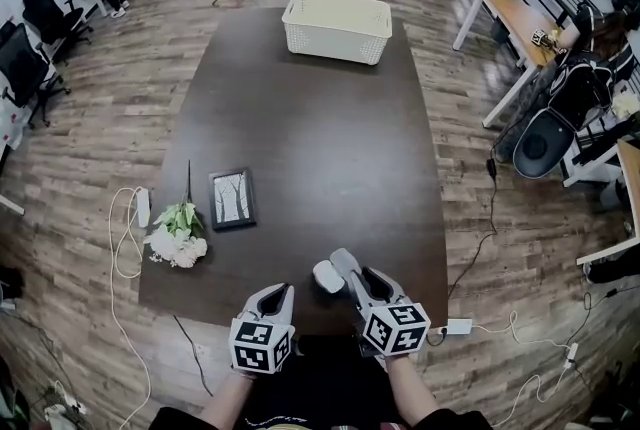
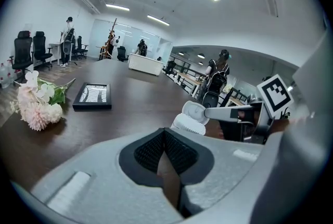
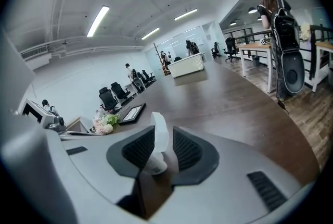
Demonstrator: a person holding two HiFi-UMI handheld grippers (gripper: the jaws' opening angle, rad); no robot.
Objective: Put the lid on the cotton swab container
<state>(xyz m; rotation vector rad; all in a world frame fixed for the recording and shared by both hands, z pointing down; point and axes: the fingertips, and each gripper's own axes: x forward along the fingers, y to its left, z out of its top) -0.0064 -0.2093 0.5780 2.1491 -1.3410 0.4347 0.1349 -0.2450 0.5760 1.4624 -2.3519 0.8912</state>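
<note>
The white cotton swab container point(image 1: 326, 277) stands near the front edge of the dark table point(image 1: 320, 138). Its ribbed side point(image 2: 188, 124) shows in the left gripper view. The white lid point(image 3: 160, 132) stands on edge over the container point(image 3: 155, 166), tilted up in the left gripper view point(image 2: 193, 110). My right gripper point(image 1: 350, 270) has the lid between its jaws point(image 3: 162, 140): the lid lies against the left pad and a thin gap shows at the right pad. My left gripper point(image 1: 277, 293) rests a little to the left of the container, shut and empty point(image 2: 165, 152).
A framed picture point(image 1: 232, 197) and a bunch of pale flowers point(image 1: 178, 236) lie at the table's left. A cream basket point(image 1: 337, 25) stands at the far end. Cables and a white adapter point(image 1: 458, 326) lie on the floor; office chairs and desks ring the room.
</note>
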